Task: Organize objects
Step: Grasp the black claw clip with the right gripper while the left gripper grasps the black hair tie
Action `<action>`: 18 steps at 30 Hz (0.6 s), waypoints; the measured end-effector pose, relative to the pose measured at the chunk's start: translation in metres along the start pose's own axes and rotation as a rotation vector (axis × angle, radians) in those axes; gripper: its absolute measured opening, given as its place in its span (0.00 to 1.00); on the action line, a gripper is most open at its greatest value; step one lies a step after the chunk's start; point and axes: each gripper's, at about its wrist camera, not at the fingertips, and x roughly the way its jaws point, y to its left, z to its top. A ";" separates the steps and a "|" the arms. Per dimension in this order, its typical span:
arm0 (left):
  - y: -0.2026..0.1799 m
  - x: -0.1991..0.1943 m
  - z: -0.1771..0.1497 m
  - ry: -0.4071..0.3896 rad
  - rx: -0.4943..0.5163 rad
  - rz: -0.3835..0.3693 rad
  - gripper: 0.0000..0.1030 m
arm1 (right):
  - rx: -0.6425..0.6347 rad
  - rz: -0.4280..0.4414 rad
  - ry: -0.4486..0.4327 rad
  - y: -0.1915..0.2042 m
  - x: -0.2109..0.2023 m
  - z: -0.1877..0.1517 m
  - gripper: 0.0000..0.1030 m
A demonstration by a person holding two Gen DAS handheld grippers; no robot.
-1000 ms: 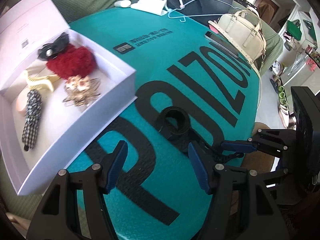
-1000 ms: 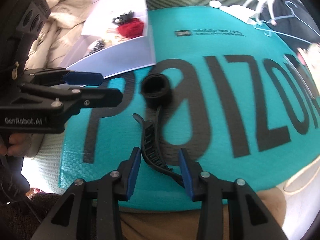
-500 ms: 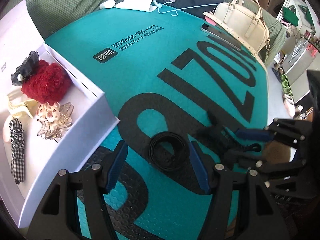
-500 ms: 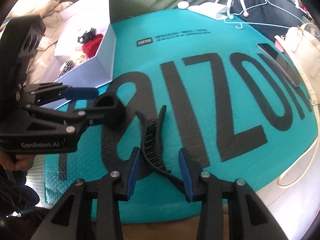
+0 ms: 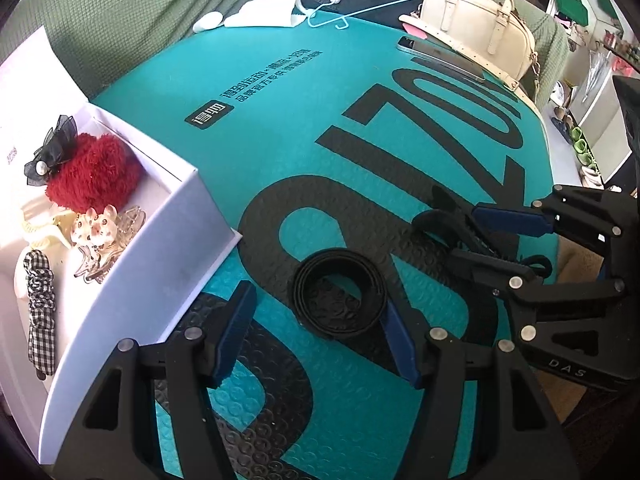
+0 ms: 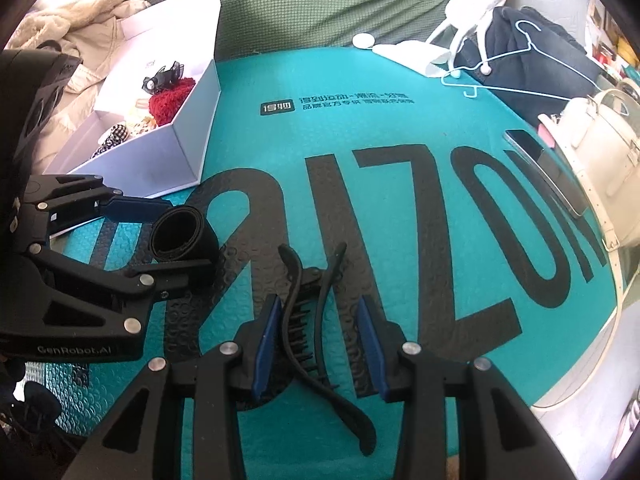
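A black elastic band ring lies on the teal mat, between the open fingers of my left gripper; it also shows in the right wrist view. A black claw hair clip lies on the mat between the open fingers of my right gripper, and shows in the left wrist view. A white open box at the left holds a red fluffy scrunchie, a black bow, a checked scrunchie and other clips.
A cream handbag, a phone and a blue wire hanger lie at the mat's far side. A beige coat lies behind the box. The mat's edge runs along the right.
Both grippers have moved forward and lower. The band now sits between the left fingers and the claw clip further in between the right fingers. Neither has closed.
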 end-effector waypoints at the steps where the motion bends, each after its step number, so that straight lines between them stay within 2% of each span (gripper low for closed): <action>1: 0.000 -0.001 0.000 -0.001 0.001 0.000 0.58 | 0.007 -0.002 -0.002 0.000 0.000 -0.001 0.39; 4: 0.001 -0.002 -0.001 -0.007 0.002 -0.002 0.50 | -0.008 -0.019 0.000 0.001 -0.003 -0.005 0.39; 6: 0.001 -0.003 -0.002 -0.020 0.007 0.004 0.40 | -0.005 -0.021 0.001 0.002 -0.006 -0.008 0.39; 9: -0.001 -0.004 -0.002 -0.034 0.020 0.012 0.40 | 0.014 -0.017 -0.006 0.000 -0.008 -0.011 0.36; 13: -0.001 -0.004 -0.002 -0.029 0.017 0.017 0.40 | 0.019 -0.039 -0.003 0.000 -0.009 -0.012 0.21; 18: -0.001 -0.004 -0.001 -0.028 0.013 0.019 0.40 | 0.045 -0.025 -0.008 -0.004 -0.011 -0.013 0.20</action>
